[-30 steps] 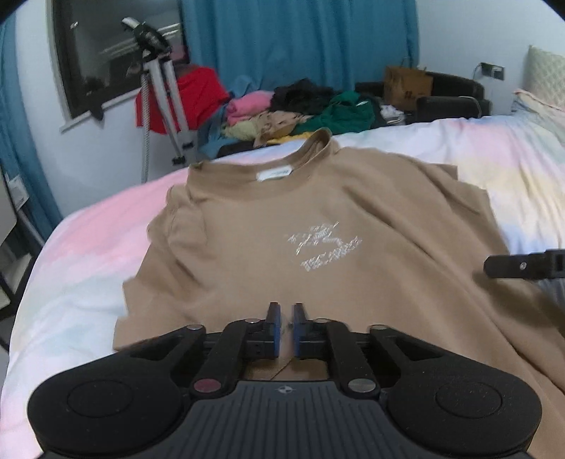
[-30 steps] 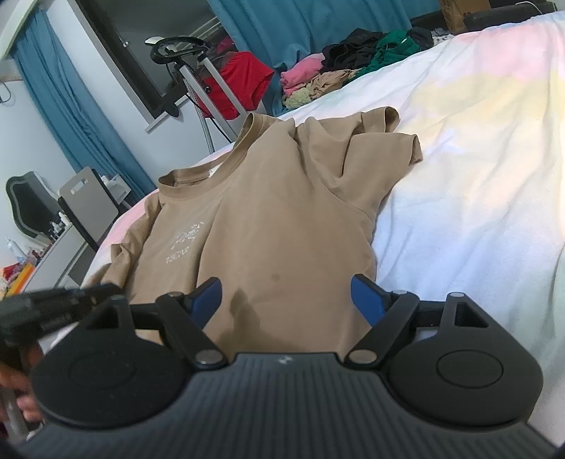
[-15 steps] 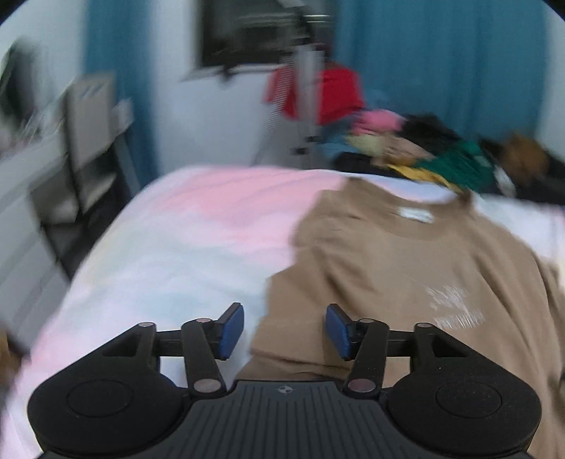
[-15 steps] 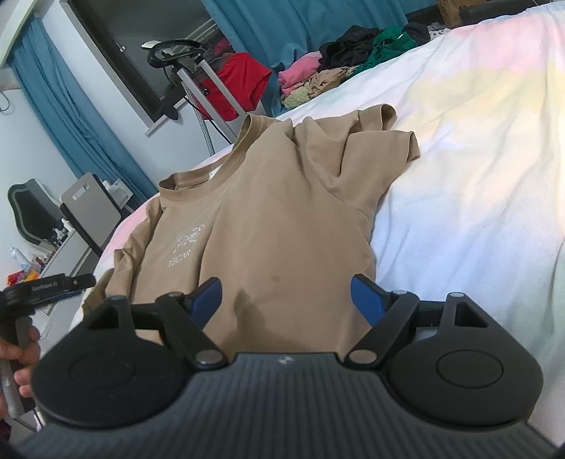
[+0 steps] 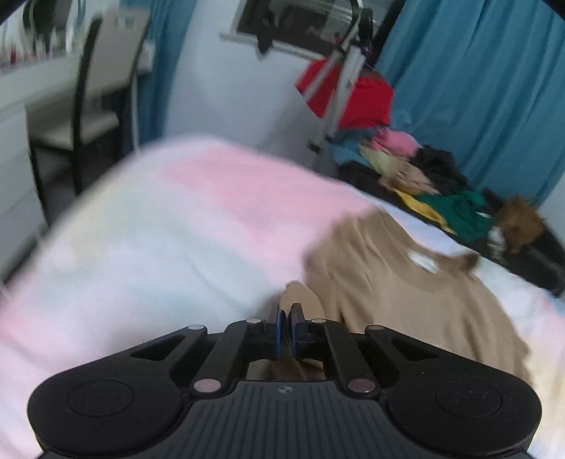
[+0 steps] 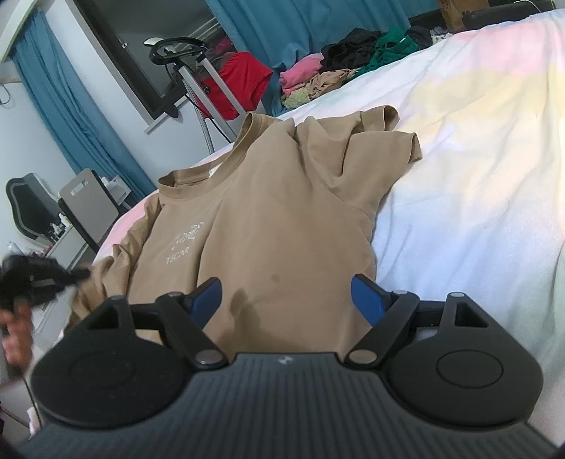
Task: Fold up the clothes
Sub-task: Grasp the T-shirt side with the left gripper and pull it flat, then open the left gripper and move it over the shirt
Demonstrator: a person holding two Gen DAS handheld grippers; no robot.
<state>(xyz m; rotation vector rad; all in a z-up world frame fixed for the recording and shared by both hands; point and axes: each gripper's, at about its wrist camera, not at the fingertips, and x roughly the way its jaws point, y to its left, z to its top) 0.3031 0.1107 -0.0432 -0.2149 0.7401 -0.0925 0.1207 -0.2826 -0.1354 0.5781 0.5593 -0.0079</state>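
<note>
- Tan cotton T-shirt lies face up on a bed covered in a pastel pink, white and yellow sheet; in the right wrist view it fills the centre of the frame, collar toward the upper left, pale chest print at centre left.
- The left gripper has its blue-padded jaws pressed together on a fold of tan fabric, which looks like the shirt's sleeve or side edge; the cloth stands up between the pads at lower centre of the left wrist view.
- A second ago those jaws were nearly closed over the shirt's lower hem, with the shirt spread squarely ahead. Half a second ago they stood apart near the shirt's left edge. Now they are clamped on cloth.
- The left view has swung: the shirt's body sits at right of the frame, bare sheet fills the left, and a chair and desk appear at upper left. The picture is blurred.
- The right gripper holds its jaws wide apart over the shirt's lower hem, at lower centre of its view, gripping nothing. This is unchanged from a second ago.
- In the right wrist view the left gripper and the hand that holds it show as a dark blur at the left edge, at the shirt's sleeve; earlier they sat lower in that corner.
- A heap of clothes lies beyond the bed at upper centre, beside blue curtains.
</note>
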